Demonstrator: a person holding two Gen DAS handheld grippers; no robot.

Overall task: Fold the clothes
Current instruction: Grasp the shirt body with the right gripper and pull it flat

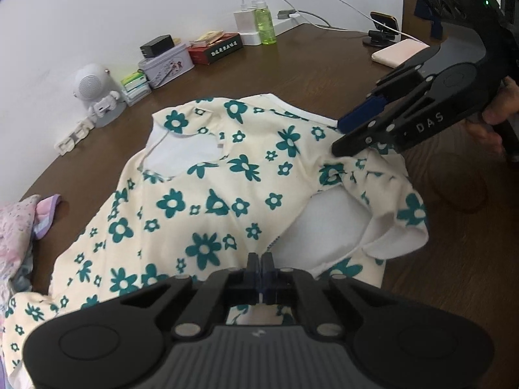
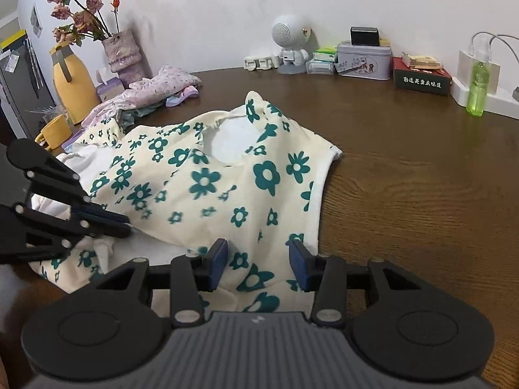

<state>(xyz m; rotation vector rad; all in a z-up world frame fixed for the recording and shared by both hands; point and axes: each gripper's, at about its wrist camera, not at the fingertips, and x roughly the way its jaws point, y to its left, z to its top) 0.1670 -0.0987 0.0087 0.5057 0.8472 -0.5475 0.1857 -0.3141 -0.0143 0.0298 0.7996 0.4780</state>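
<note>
Brown wood-grain table [image 2: 421, 194] runs back to a white wall, and on it lies a cream garment with teal flowers [image 1: 201, 201], spread out with its round neck opening turned toward the wall. The left gripper [image 1: 261, 267] has its two dark blue fingers pressed together on a fold of that cloth right at their tips (the right wrist view shows the same pair pinched on the garment's edge, at the left of the frame). The right gripper [image 2: 258, 261] holds its blue pads apart, with flowered fabric lying between and just beyond them; nothing is clamped there. In the left wrist view it reaches in from the right, its tips at the garment's far right edge, where the cloth bunches up over a white lining, and a hand [image 1: 496, 116] grips its handle.

Beyond the fingers, along the wall, stand a small white robot-shaped speaker [image 2: 288, 45], a grey tin [image 2: 363, 60], a red box [image 2: 421, 79] and a green bottle [image 2: 476, 87]. Far to the left of the right gripper's fingers a heap of pink and lilac clothes [image 2: 152, 90] sits near a yellow jug [image 2: 69, 81] and a vase of dried roses [image 2: 121, 48].
</note>
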